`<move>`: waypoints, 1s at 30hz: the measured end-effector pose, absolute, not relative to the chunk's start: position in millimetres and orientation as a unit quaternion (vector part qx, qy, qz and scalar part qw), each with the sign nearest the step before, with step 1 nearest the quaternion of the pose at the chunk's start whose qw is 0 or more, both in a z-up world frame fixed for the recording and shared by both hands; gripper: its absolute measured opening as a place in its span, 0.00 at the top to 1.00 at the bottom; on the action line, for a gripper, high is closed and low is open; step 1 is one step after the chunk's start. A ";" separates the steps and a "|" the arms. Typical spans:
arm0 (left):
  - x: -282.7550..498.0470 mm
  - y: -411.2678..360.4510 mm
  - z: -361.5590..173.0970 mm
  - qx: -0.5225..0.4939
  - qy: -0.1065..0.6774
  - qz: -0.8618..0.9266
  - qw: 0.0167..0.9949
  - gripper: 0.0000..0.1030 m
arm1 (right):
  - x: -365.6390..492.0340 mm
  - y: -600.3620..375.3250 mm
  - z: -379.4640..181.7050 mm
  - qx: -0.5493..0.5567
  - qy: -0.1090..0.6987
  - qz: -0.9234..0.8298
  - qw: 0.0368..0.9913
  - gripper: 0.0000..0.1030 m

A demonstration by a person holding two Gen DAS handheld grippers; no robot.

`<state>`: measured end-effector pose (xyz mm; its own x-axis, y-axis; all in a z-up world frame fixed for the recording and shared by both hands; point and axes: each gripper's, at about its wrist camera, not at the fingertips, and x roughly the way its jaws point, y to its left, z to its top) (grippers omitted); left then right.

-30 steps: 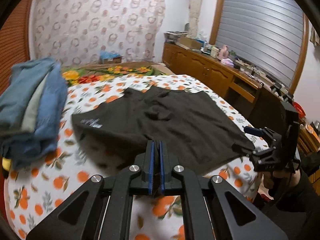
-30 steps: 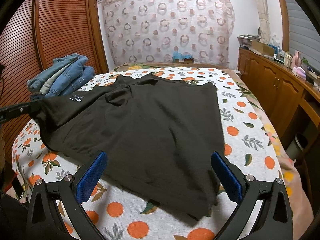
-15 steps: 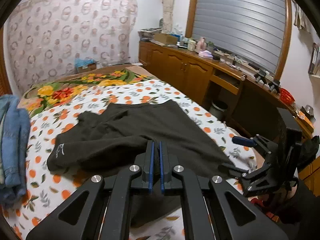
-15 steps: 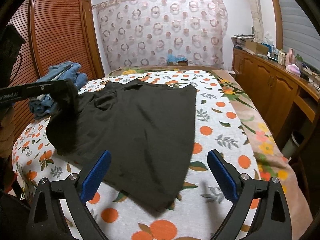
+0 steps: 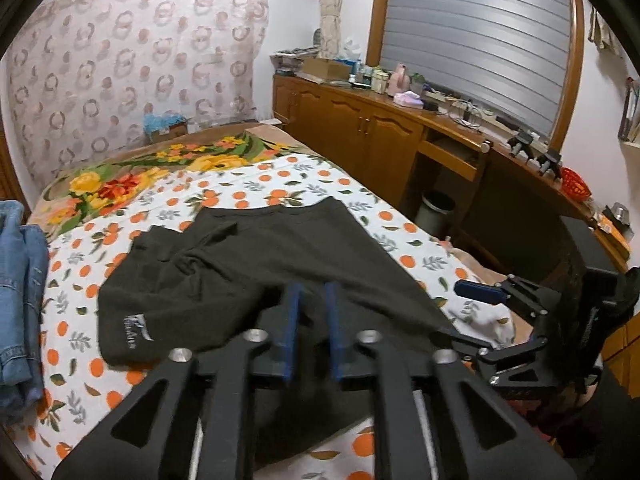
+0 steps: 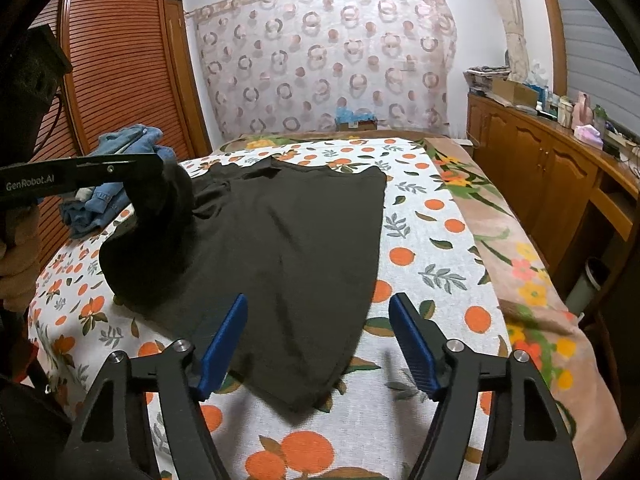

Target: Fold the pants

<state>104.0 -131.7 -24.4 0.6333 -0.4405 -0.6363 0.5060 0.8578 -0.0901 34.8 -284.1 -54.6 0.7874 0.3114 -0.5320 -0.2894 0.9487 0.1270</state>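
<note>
My left claw (image 5: 311, 332) is opening over the dark green cotton pants (image 6: 288, 248); my right claw (image 6: 316, 344) is closing, gripping nothing.

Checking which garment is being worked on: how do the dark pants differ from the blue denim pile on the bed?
The dark pants are near-black; the denim pile is faded blue. The pants lie spread across the middle of the bed cover, while the denim is stacked at its edge by the wardrobe. The pants show a small white logo; the denim shows none. Both rest on the bed.
</note>
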 end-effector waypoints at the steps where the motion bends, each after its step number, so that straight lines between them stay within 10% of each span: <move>1: 104.0 -129.4 -25.1 0.048 0.336 -0.257 0.905 0.67 | 35.6 -283.9 -54.1 0.019 0.284 0.160 0.945 0.30; 9: 100.9 -84.1 -32.8 0.023 0.321 -0.213 0.923 0.24 | 43.7 -269.7 -50.5 0.014 0.279 0.179 0.943 0.41; 30: 94.3 -43.5 -90.0 0.022 0.374 -0.164 0.912 0.24 | 74.1 -229.6 -59.9 0.011 0.312 0.250 0.917 0.65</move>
